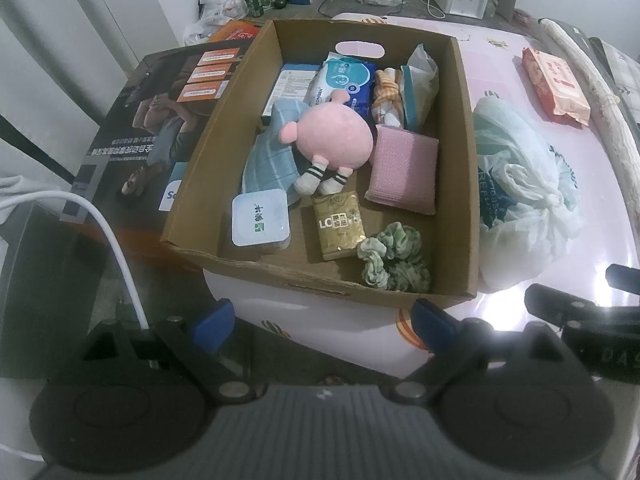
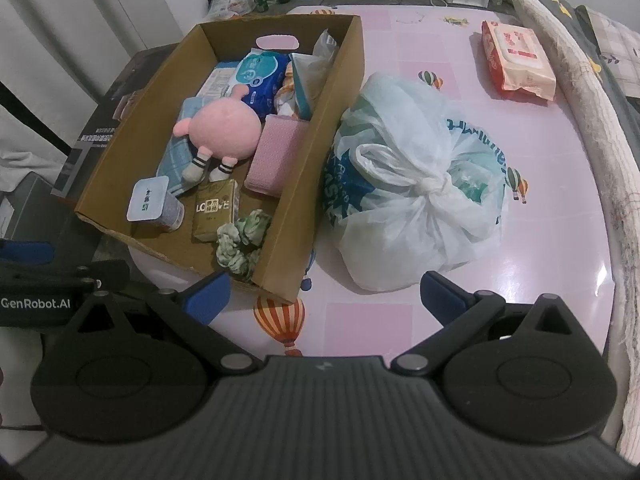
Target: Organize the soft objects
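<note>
Cardboard box (image 1: 224,128) sits centre frame, already loaded: pink plush toy (image 1: 334,136) in the middle, pink sponge pad (image 1: 402,168) to its right, green scrunchie (image 1: 394,256) in the near right corner, gold tissue pack (image 1: 338,226) beside it. Left tongs (image 1: 324,318) hang wide and empty at the bottom of the frame; right tongs (image 2: 324,294) likewise spread, holding nothing. Right of the box, touching its wall, slumps a knotted plastic bag (image 2: 416,184), light and squashy by the look, slippery film, so the knot is the sure hold. Upper right lies a red wet-wipes pack (image 2: 516,58), well apart. Glossy pink tabletop (image 2: 440,36) with balloon prints; cluttered floor and white wall beyond.
</note>
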A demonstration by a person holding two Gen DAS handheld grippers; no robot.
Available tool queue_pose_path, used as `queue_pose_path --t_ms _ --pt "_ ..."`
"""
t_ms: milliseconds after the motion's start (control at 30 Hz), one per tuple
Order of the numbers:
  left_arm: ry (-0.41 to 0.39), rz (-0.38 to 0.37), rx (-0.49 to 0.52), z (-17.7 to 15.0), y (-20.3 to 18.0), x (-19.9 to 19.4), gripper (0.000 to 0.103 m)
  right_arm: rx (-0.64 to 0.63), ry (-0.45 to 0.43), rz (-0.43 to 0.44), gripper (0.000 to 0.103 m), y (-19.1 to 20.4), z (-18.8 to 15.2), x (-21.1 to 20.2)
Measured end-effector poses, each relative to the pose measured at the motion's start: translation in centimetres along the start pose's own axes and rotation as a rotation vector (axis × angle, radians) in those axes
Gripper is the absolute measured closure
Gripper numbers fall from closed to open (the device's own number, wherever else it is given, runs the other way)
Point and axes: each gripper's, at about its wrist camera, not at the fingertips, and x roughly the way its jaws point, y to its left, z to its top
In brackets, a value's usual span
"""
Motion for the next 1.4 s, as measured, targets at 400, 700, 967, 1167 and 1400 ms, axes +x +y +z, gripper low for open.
queue_pose_path --t_ms 400,700,967,1167,1400 --pt "-0.022 -0.020 0.032 0.2 0.0 -0.5 0.007 -0.010 -0.009 -0.003 0.001 0.5 -0.1 -0.3" --pt "-0.061 -0.022 0.082 1.3 -0.7 -1.0 0.007 -0.003 -0.027 -0.017 0.001 -0.2 0.4 -0.9" --pt "-0.061 -0.034 0.110 2.2 -1.9 -0.8 0.007 0.019 -0.029 -0.031 0.001 -1.4 0.7 -1.2" --pt "-0.054 -0.041 0.120 2.4 -2.5 -0.7 0.007 0.031 -0.027 -0.034 0.001 -2.1 0.8 -1.2" --pt "-0.052 -0.042 0.125 2.6 -2.7 -0.9 0.007 0.046 -0.023 -0.036 0.001 -2.6 0.9 -1.1"
